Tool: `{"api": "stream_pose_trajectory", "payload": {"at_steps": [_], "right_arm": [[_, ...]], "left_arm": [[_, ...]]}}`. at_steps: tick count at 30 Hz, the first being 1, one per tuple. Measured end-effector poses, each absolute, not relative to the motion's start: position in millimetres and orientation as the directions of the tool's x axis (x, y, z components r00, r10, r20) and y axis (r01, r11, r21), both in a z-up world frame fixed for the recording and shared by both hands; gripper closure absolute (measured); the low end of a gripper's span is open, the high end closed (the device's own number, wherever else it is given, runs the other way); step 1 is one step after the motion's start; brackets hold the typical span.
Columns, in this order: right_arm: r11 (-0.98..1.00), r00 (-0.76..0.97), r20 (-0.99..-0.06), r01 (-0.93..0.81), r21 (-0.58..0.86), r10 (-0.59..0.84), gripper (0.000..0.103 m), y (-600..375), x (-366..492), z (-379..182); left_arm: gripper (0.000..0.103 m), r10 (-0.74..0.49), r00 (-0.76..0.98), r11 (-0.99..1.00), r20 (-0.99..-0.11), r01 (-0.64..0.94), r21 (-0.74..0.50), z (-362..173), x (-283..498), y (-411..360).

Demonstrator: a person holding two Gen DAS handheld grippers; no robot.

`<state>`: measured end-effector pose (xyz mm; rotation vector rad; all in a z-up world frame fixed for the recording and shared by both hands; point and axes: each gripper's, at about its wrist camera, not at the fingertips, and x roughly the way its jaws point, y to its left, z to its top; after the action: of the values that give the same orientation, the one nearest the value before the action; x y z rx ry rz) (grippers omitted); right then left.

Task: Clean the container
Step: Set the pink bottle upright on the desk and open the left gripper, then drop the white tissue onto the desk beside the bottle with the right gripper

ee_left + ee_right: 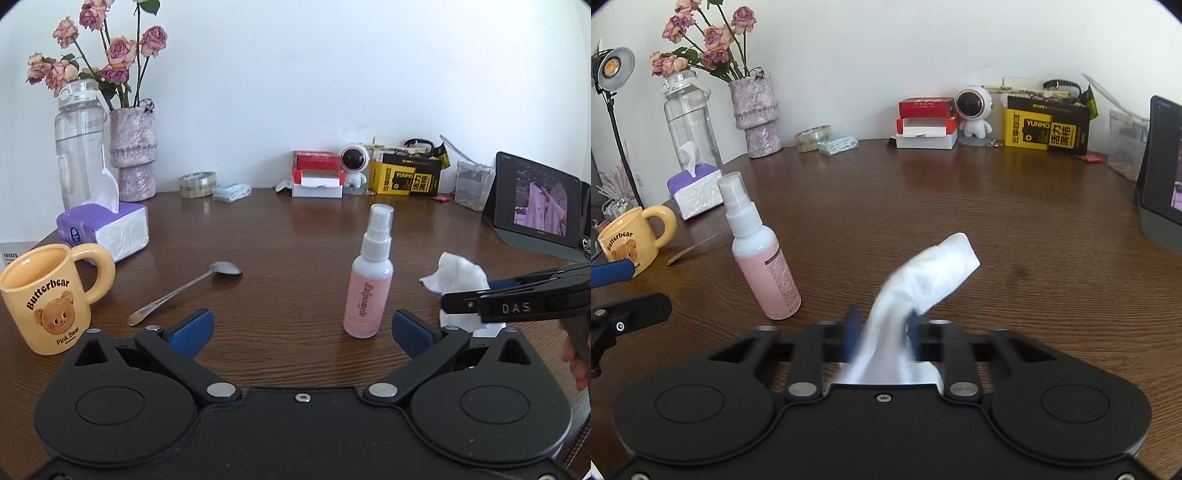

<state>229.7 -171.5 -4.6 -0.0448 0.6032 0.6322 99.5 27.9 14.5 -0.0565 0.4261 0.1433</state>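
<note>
I am holding my left hand-held gripper [303, 332] spread wide and empty above the tabletop [295, 229], the pink spray bottle [369, 280] standing just ahead. My right hand-held gripper [882, 328] is partly parted around a white tissue [923, 277]; whether its blurred pads are pressing it, I cannot tell. The yellow mug [48, 299] is sitting far left.

- The table [295, 236] looks like dark brown wood, smooth with a soft shine.
- The yellow mug [51, 299], lower left, looks shiny and smooth.
- The spoon [184, 291] is shiny metal.
- The spray bottle [369, 288] is smooth plastic with a white top.
- The white tissue [923, 280] looks soft and crumpled.
- The vase [133, 147], upper left, looks rough and bumpy.
- The left gripper [303, 328] is matt black, with blue pads [195, 332] that look like rough cloth.
</note>
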Motion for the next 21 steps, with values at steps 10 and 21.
{"api": "stream_pose_trajectory", "payload": {"at_steps": [10, 21], "right_arm": [[0.835, 0.737, -0.431, -0.545, 0.076, 0.521, 0.0, -191.8, 149.8, 34.4], [0.845, 0.733, -0.448, -0.522, 0.112, 0.512, 0.0, -214.7, 71.5, 30.9]], "left_arm": [[0.0, 0.12, 0.943, 0.99, -0.31, -0.136, -0.031, 29.7, 58.4, 13.7], [0.0, 0.096, 0.923, 0.99, -0.372, -0.129, -0.065, 23.0, 8.6, 2.4]]}}
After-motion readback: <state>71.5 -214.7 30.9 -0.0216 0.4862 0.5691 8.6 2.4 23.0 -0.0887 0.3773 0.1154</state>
